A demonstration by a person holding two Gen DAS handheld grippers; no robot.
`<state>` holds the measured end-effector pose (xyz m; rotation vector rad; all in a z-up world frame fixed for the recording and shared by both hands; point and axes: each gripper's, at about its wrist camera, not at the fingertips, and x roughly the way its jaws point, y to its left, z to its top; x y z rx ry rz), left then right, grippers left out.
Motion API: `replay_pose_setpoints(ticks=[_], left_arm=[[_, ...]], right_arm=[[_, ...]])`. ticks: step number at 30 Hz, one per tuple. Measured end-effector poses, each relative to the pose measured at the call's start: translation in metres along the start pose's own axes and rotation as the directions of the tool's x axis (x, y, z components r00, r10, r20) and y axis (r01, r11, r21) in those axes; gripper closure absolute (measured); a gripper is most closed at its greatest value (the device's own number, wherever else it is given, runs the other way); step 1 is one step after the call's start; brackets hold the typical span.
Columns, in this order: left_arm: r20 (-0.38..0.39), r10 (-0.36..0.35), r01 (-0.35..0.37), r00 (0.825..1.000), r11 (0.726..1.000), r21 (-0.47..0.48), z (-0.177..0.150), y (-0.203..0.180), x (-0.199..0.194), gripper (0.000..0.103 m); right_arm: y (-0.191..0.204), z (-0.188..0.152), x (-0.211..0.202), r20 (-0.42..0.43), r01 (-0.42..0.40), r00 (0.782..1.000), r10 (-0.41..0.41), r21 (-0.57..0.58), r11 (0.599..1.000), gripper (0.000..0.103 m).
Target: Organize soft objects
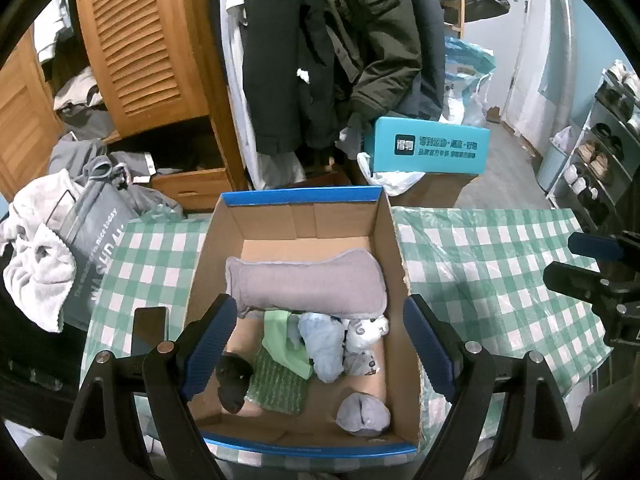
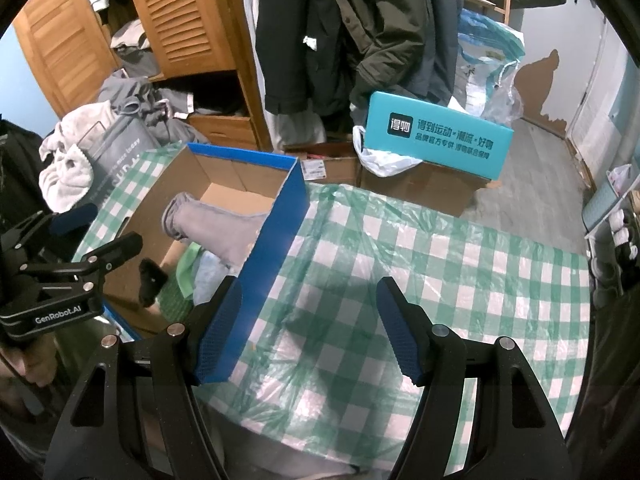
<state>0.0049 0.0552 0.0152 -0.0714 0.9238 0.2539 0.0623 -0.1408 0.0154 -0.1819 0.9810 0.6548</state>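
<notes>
The open cardboard box with blue outer walls (image 1: 384,240) sits on the green-and-white checked plastic tablecloth (image 1: 500,264), evidently serving as the bin for the soft items, which all lie inside it. A long rolled grey cloth (image 1: 304,284) lies across the box's middle, its long axis running from the left wall to the right wall, with the flatter, wider end toward the right. In front of it cluster a pale green folded cloth (image 1: 286,342), a light blue bundled garment (image 1: 322,344), a white patterned piece (image 1: 366,330), a green knitted item (image 1: 276,384), a black sock-like lump (image 1: 234,380) and a balled grey sock (image 1: 362,414) by the near right corner.

The left gripper (image 1: 320,344) hangs over the box with its jaws spread about as wide as the box itself, pinching nothing; it looks poised to choose among the small pieces. The right gripper (image 2: 310,328) hovers over bare tablecloth just right of the box, jaws apart and empty, probably kept clear of the left hand's work. The black lump may be a sock, though the view is too dim to be sure.
</notes>
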Motion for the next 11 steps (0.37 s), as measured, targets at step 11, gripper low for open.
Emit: replay_pose_setpoints(ticks=[11], left_arm=[[-0.013, 0.001, -0.001, 1.000, 1.000, 0.001, 0.0024, -0.0011, 0.0000, 0.016]], right_arm=[[0.0016, -0.0020, 0.0003, 0.000, -0.001, 1.000, 0.001, 0.000, 1.000, 0.034]])
